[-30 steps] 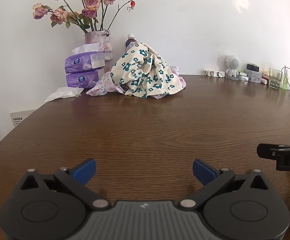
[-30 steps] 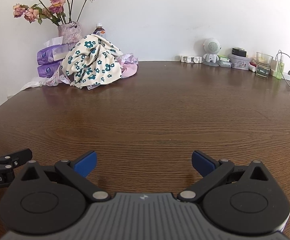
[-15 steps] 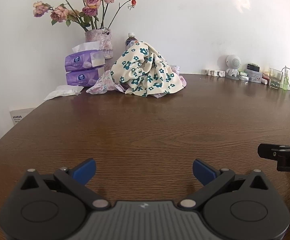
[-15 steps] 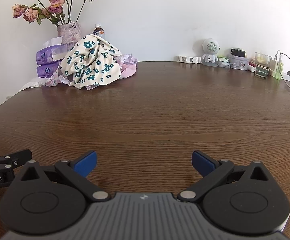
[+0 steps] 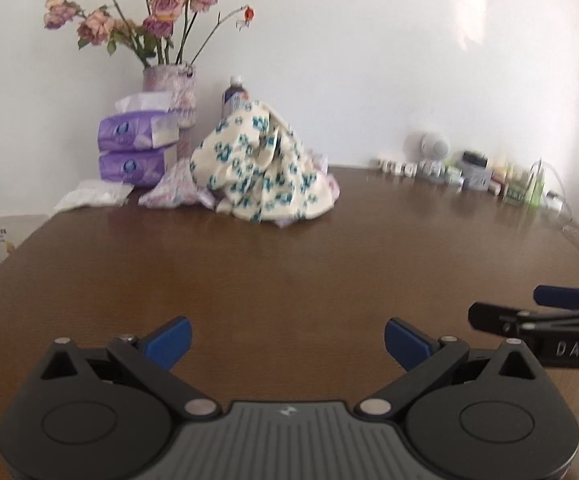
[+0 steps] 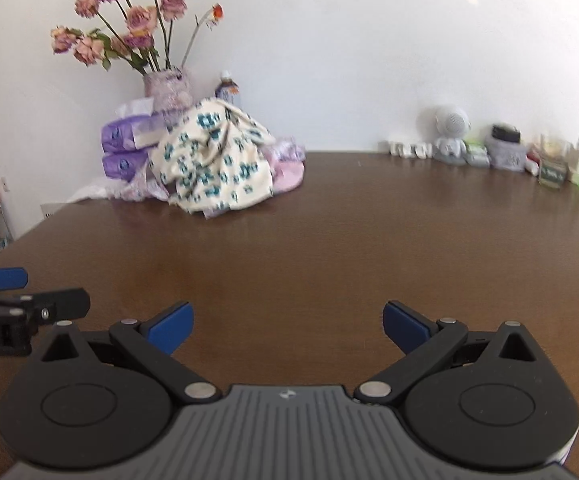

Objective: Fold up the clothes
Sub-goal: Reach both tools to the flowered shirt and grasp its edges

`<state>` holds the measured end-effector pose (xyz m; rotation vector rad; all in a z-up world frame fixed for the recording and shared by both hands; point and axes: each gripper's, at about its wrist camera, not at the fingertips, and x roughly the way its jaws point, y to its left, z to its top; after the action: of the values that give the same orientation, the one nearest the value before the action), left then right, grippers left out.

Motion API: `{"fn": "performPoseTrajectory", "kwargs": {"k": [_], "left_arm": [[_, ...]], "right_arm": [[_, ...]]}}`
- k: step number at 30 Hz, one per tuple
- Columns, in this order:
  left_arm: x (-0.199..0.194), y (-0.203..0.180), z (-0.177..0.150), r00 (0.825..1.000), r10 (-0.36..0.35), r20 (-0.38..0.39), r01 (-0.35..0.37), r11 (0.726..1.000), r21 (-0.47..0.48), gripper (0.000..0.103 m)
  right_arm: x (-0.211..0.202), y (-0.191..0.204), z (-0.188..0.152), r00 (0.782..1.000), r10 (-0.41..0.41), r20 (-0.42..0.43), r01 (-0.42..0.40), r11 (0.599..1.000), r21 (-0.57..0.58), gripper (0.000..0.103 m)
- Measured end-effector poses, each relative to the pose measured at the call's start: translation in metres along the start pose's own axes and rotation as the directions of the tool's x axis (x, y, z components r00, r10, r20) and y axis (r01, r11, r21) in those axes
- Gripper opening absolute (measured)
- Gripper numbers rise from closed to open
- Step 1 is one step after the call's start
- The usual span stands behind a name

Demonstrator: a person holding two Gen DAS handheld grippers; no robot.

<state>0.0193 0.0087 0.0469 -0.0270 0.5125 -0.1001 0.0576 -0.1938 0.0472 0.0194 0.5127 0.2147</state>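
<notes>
A heap of clothes lies at the far left of the brown table (image 5: 289,272): a cream garment with teal flowers (image 5: 265,168) on top, pale pink and lilac pieces (image 6: 287,168) under it. The same cream garment (image 6: 217,164) shows in the right wrist view. My left gripper (image 5: 288,342) is open with nothing between its blue pads, well short of the heap. My right gripper (image 6: 286,326) is open and empty too, beside the left one. The right gripper pokes in at the edge of the left wrist view (image 5: 537,316), and the left gripper at the edge of the right wrist view (image 6: 29,300).
Behind the heap stand a vase of dried roses (image 5: 169,92), a bottle (image 5: 233,96) and two purple tissue packs (image 5: 135,148). A white crumpled wrapper (image 5: 93,196) lies left. Along the back wall at right sit a round white gadget (image 6: 451,132), small boxes, a glass and cables.
Both grippers have risen and moved forward and left toward the clothes heap, which looks larger and nearer the middle. Their fingers stay open. The frames are now blurred by motion.
</notes>
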Motion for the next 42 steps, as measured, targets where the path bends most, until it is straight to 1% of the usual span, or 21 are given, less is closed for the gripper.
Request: {"fn": "performPoseTrajectory", "kwargs": {"k": [3, 8, 11, 14, 17, 19, 21, 22, 25, 28, 31, 34, 36, 37, 38, 42], "left_arm": [[0.003, 0.001, 0.032, 0.999, 0.002, 0.038, -0.002, 1.0, -0.003, 0.103], [0.026, 0.008, 0.083, 0.996, 0.043, 0.079, -0.042, 0.999, -0.017, 0.103], [0.044, 0.017, 0.106, 0.993, 0.056, 0.103, -0.053, 0.998, -0.037, 0.103], [0.062, 0.022, 0.125, 0.99, 0.086, 0.109, -0.083, 0.996, -0.026, 0.103], [0.083, 0.027, 0.143, 0.993, 0.087, 0.085, -0.086, 0.996, -0.01, 0.103], [0.097, 0.03, 0.154, 0.995, 0.082, 0.062, -0.082, 0.997, 0.0, 0.103], [0.112, 0.032, 0.165, 0.996, 0.083, 0.046, -0.083, 0.997, 0.009, 0.103], [0.12, 0.033, 0.17, 0.995, 0.088, 0.04, -0.088, 0.996, 0.015, 0.103], [0.148, 0.033, 0.187, 0.99, 0.141, 0.02, -0.142, 0.989, 0.05, 0.103], [0.177, 0.036, 0.197, 0.977, 0.213, 0.013, -0.214, 0.974, 0.074, 0.103], [0.203, 0.043, 0.2, 0.972, 0.236, 0.001, -0.236, 0.968, 0.086, 0.103], [0.225, 0.049, 0.2, 0.972, 0.235, -0.014, -0.233, 0.969, 0.082, 0.102], [0.238, 0.052, 0.199, 0.973, 0.231, -0.022, -0.229, 0.97, 0.08, 0.101], [0.244, 0.054, 0.198, 0.972, 0.233, -0.026, -0.23, 0.97, 0.084, 0.1], [0.25, 0.055, 0.197, 0.972, 0.235, -0.029, -0.231, 0.969, 0.087, 0.096], [0.267, 0.06, 0.195, 0.976, 0.217, -0.031, -0.213, 0.973, 0.094, 0.095]], "right_arm": [[0.005, 0.002, 0.03, 0.998, 0.04, 0.041, -0.04, 0.999, -0.018, 0.103], [0.029, 0.005, 0.076, 0.993, 0.081, 0.091, -0.078, 0.996, -0.038, 0.103], [0.051, 0.005, 0.1, 0.99, 0.105, 0.092, -0.103, 0.994, -0.021, 0.103], [0.076, 0.003, 0.122, 0.99, 0.114, 0.088, -0.114, 0.993, 0.001, 0.103], [0.104, 0.004, 0.144, 0.991, 0.1, 0.091, -0.101, 0.995, 0.003, 0.103], [0.122, 0.007, 0.157, 0.989, 0.103, 0.103, -0.1, 0.995, -0.025, 0.103], [0.141, 0.012, 0.17, 0.99, 0.107, 0.093, -0.101, 0.993, -0.065, 0.103], [0.15, 0.014, 0.176, 0.99, 0.109, 0.084, -0.102, 0.991, -0.087, 0.103], [0.179, 0.022, 0.196, 0.992, 0.114, 0.06, -0.104, 0.983, -0.149, 0.103], [0.212, 0.025, 0.211, 0.994, 0.102, 0.037, -0.092, 0.975, -0.204, 0.103], [0.248, 0.027, 0.22, 0.997, 0.081, 0.011, -0.075, 0.965, -0.253, 0.103], [0.278, 0.031, 0.223, 0.997, 0.072, -0.001, -0.069, 0.949, -0.307, 0.102], [0.297, 0.035, 0.224, 0.998, 0.066, -0.007, -0.064, 0.936, -0.345, 0.099], [0.306, 0.037, 0.225, 0.998, 0.063, -0.011, -0.063, 0.931, -0.36, 0.097], [0.314, 0.038, 0.226, 0.998, 0.064, -0.012, -0.064, 0.927, -0.37, 0.097], [0.34, 0.038, 0.231, 0.995, 0.091, -0.031, -0.096, 0.929, -0.358, 0.094]]}}
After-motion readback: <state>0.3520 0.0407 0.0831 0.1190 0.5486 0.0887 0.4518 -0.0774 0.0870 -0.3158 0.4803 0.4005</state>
